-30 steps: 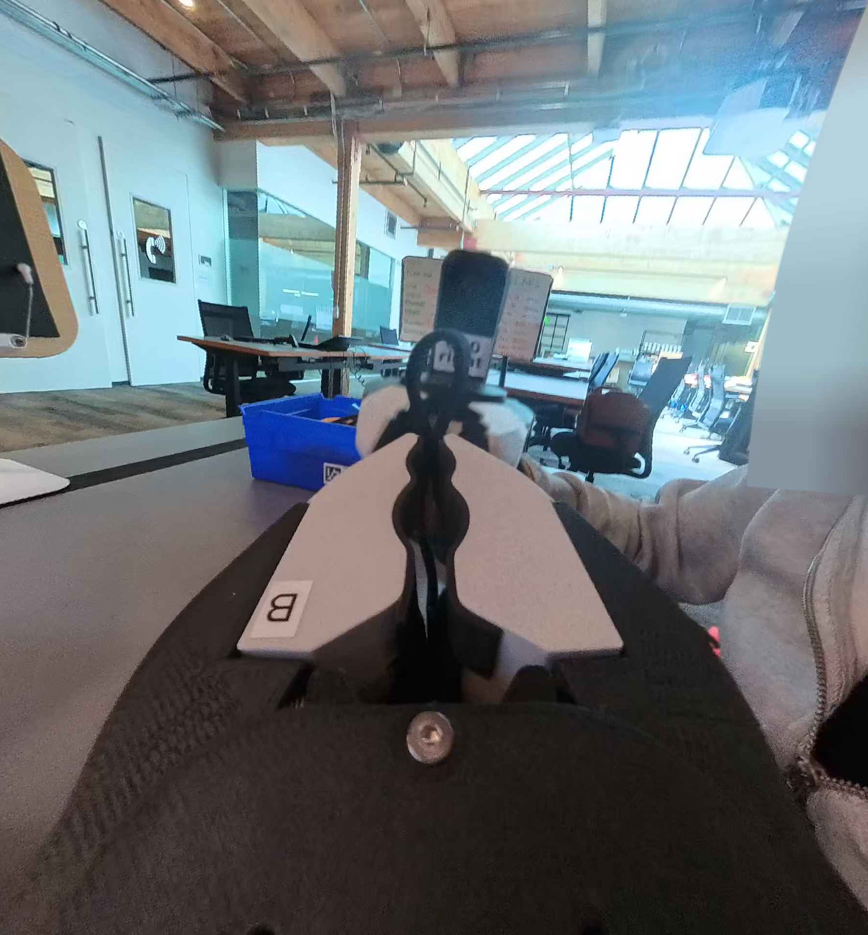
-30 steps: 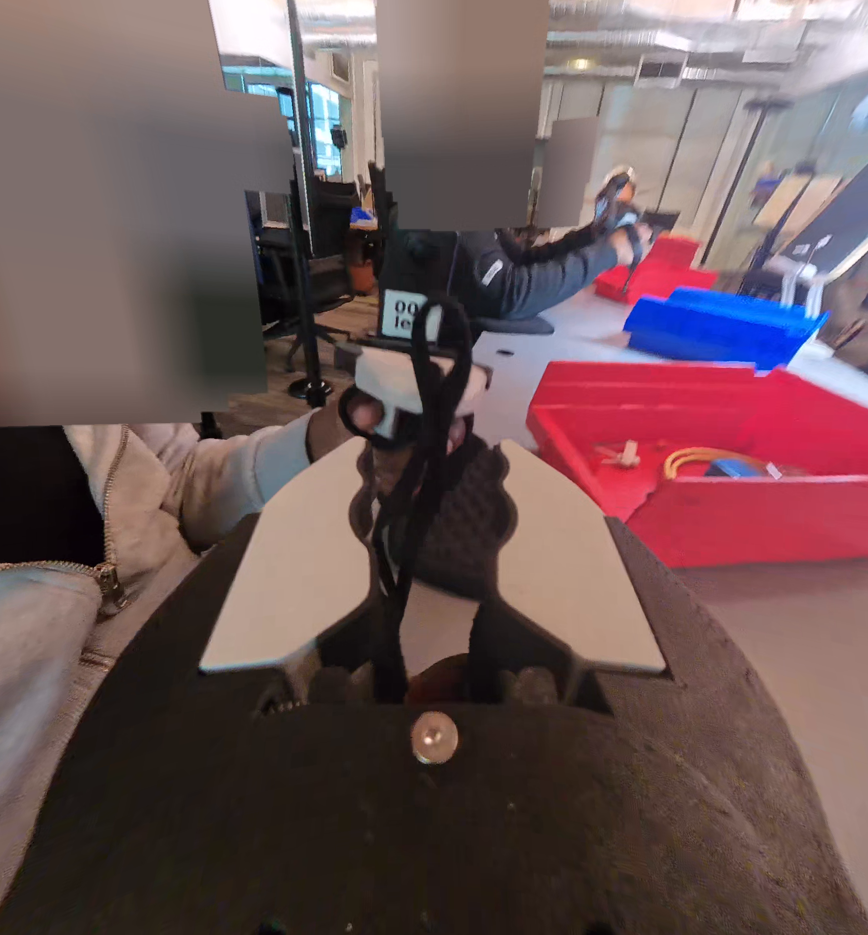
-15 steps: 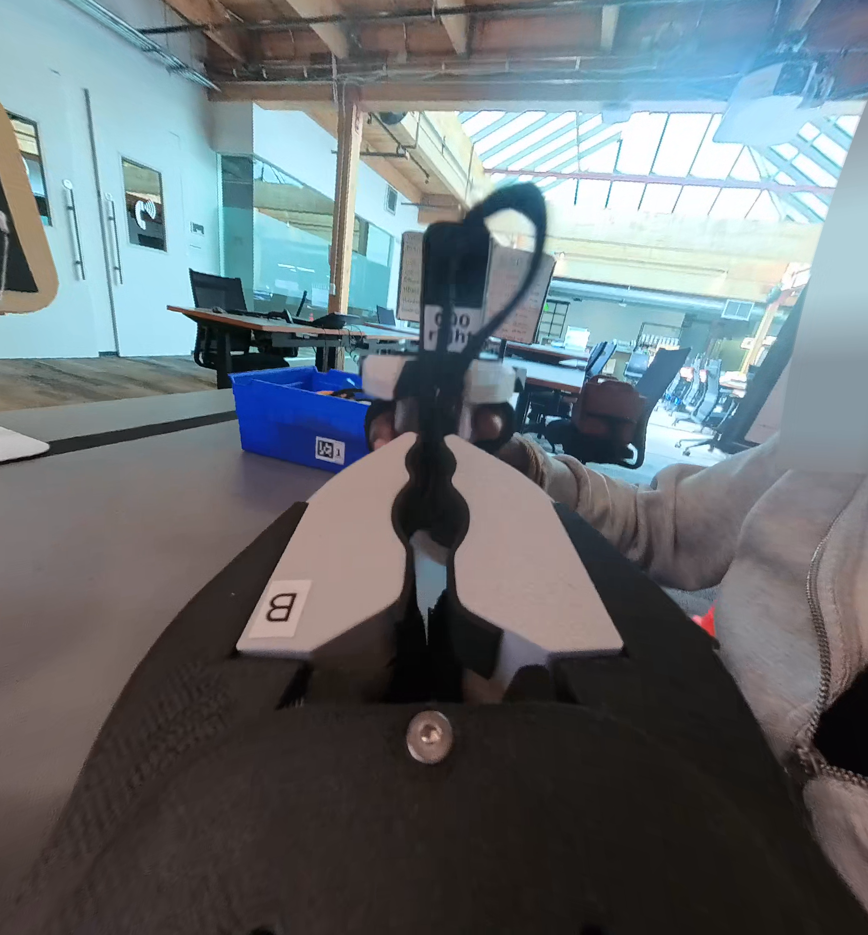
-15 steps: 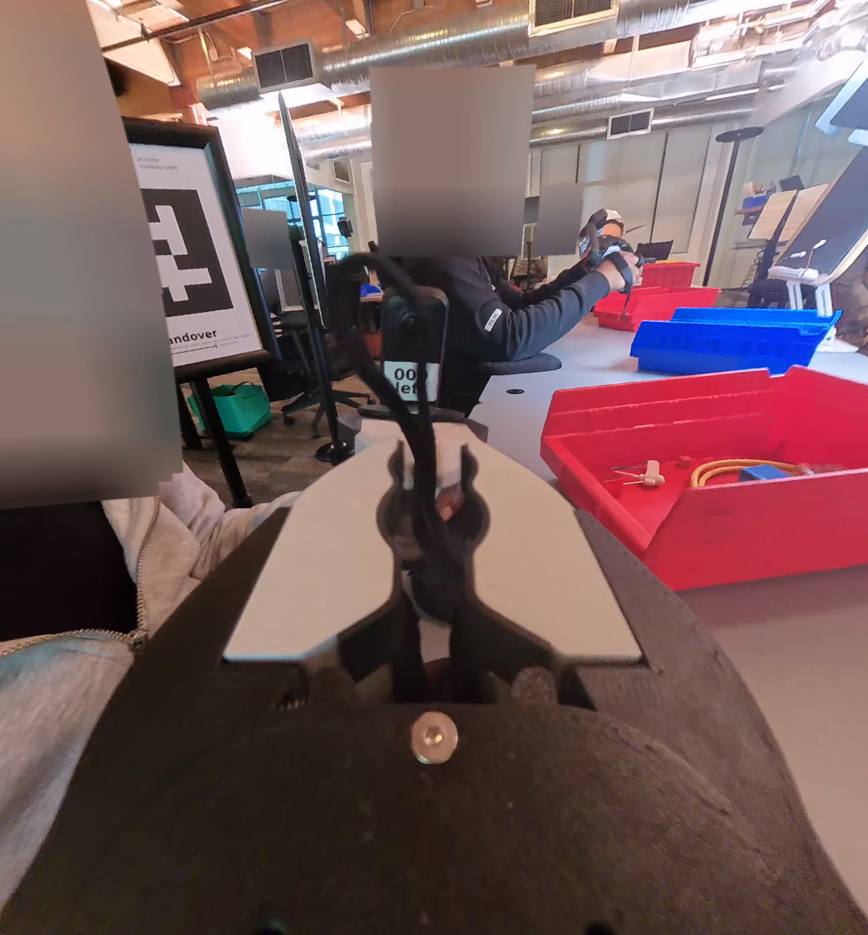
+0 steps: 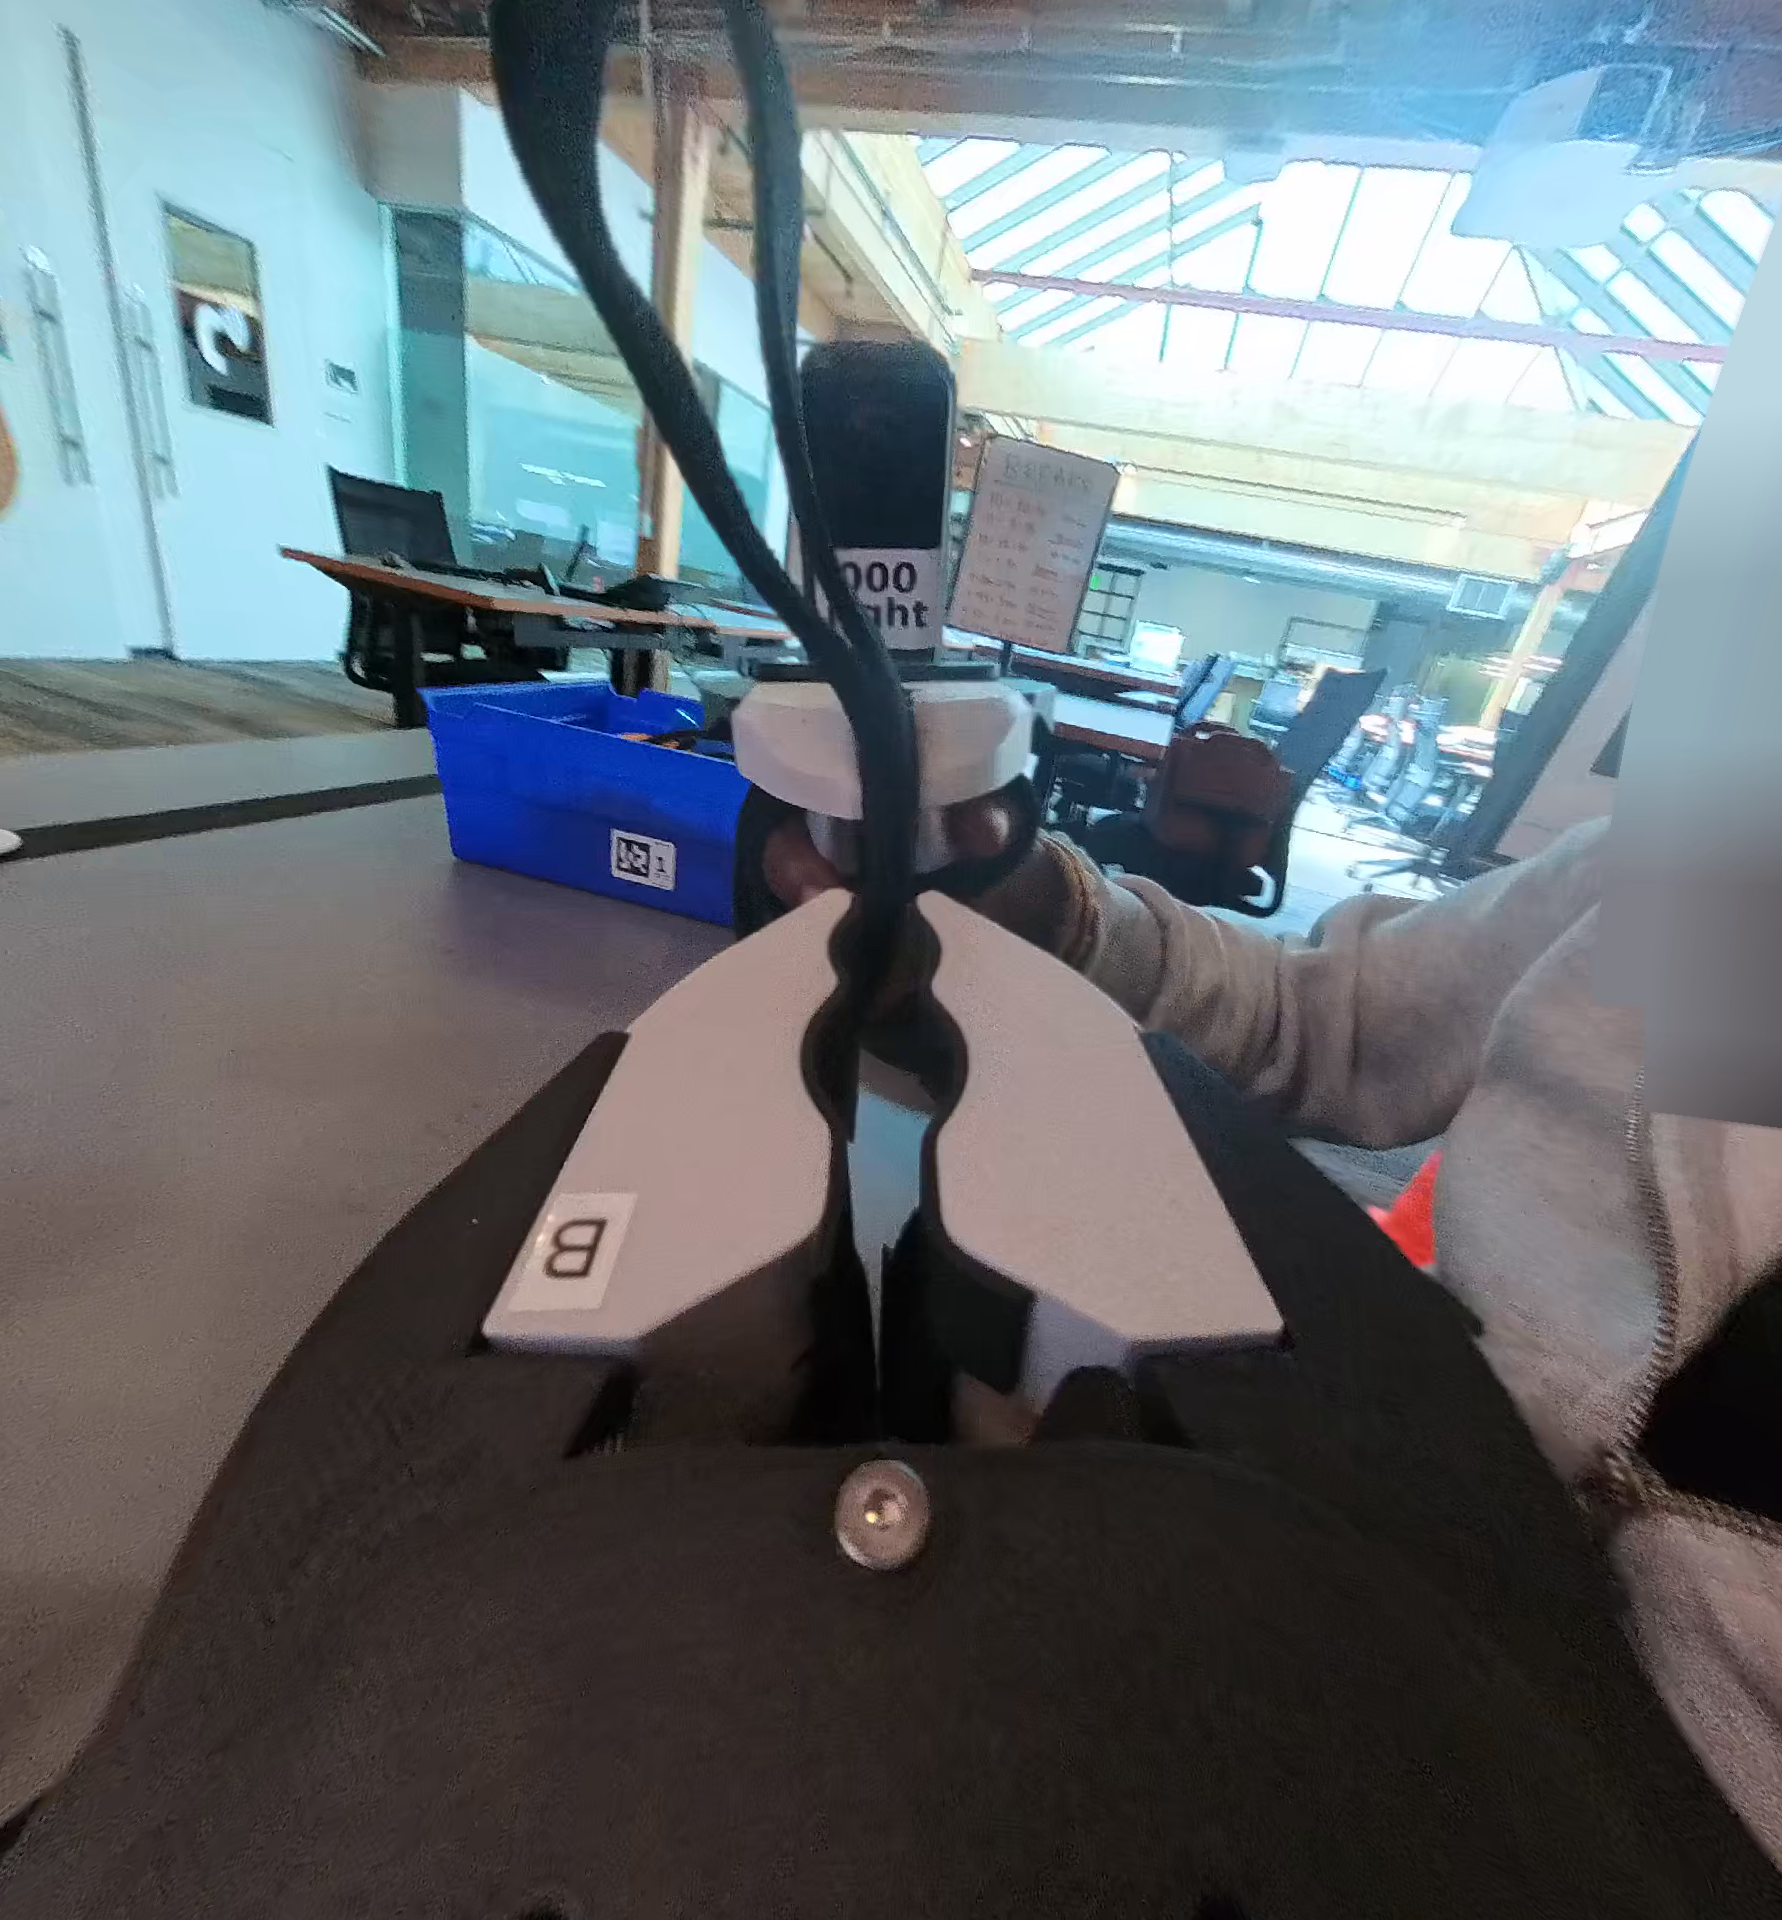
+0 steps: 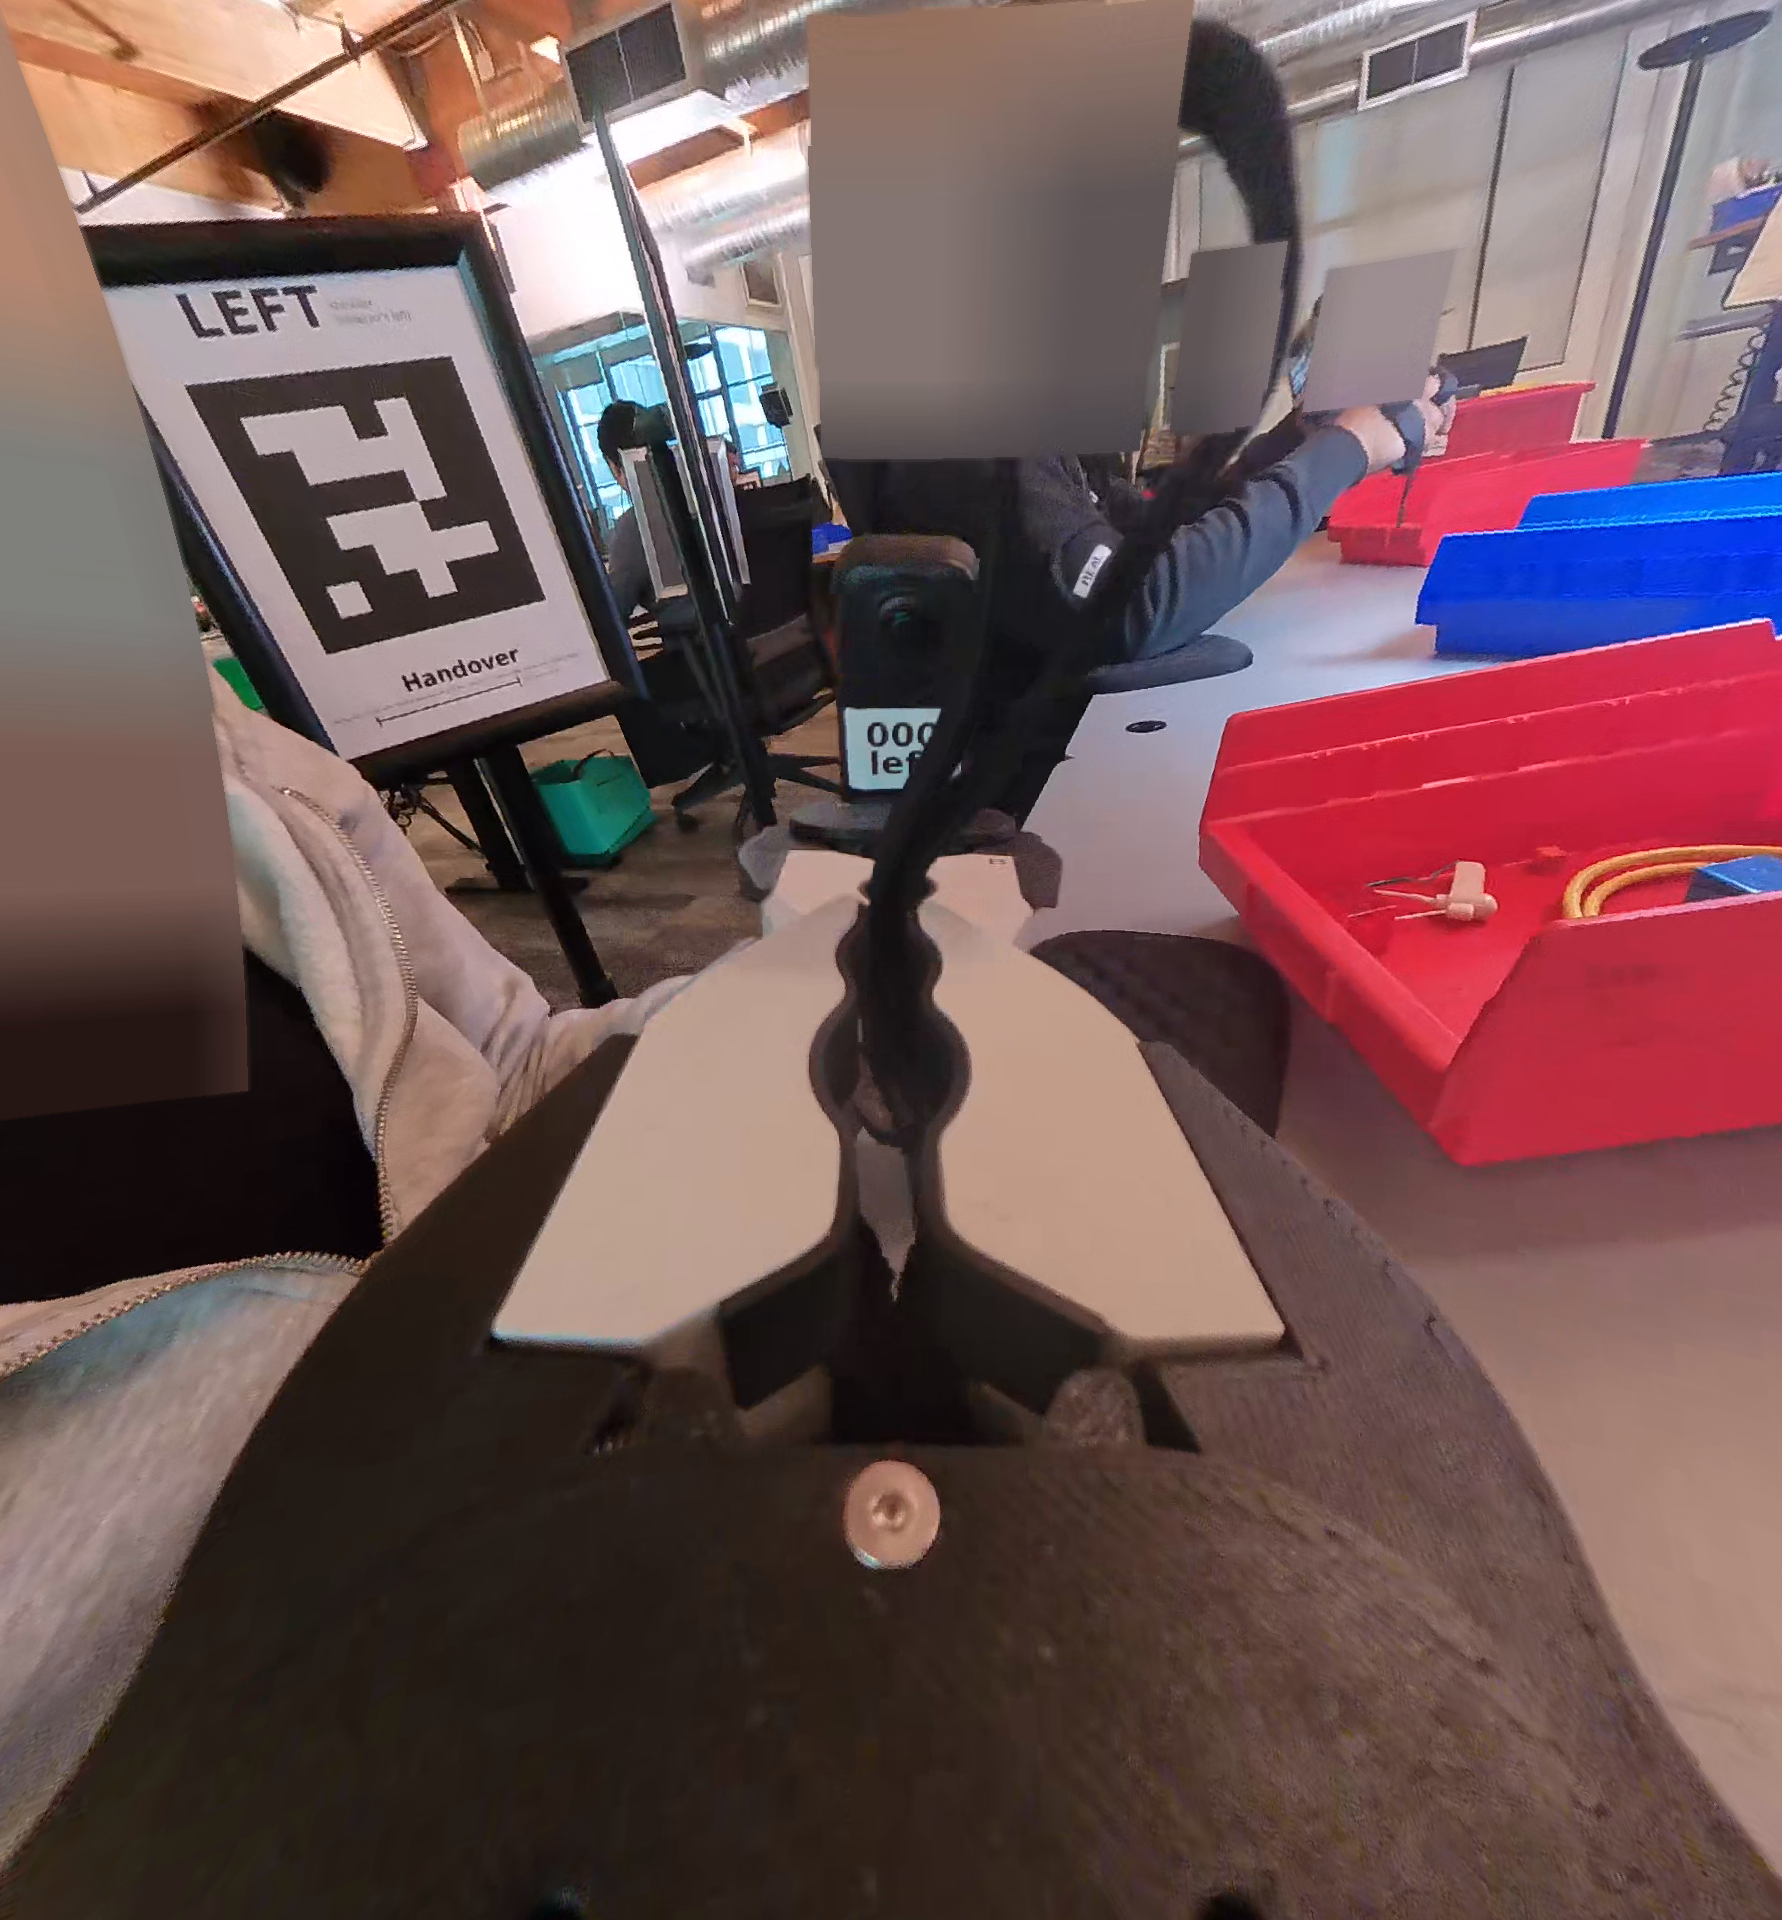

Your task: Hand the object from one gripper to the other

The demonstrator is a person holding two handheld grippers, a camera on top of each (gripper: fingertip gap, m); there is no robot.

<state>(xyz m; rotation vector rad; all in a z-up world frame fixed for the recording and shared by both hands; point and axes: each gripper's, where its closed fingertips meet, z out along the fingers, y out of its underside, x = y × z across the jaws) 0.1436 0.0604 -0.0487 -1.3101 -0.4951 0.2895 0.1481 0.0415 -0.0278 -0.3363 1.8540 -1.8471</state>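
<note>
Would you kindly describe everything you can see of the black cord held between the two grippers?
The black cord is thin, soft and matte, perhaps braided, doubled into two strands. In the left wrist view the strands rise from the shut left gripper and spread apart out of the top of the picture. In the right wrist view the cord sits between the right gripper fingers, which look shut on it, then arches up and rightward. It hangs slack in the air, touching nothing else visible.
</note>
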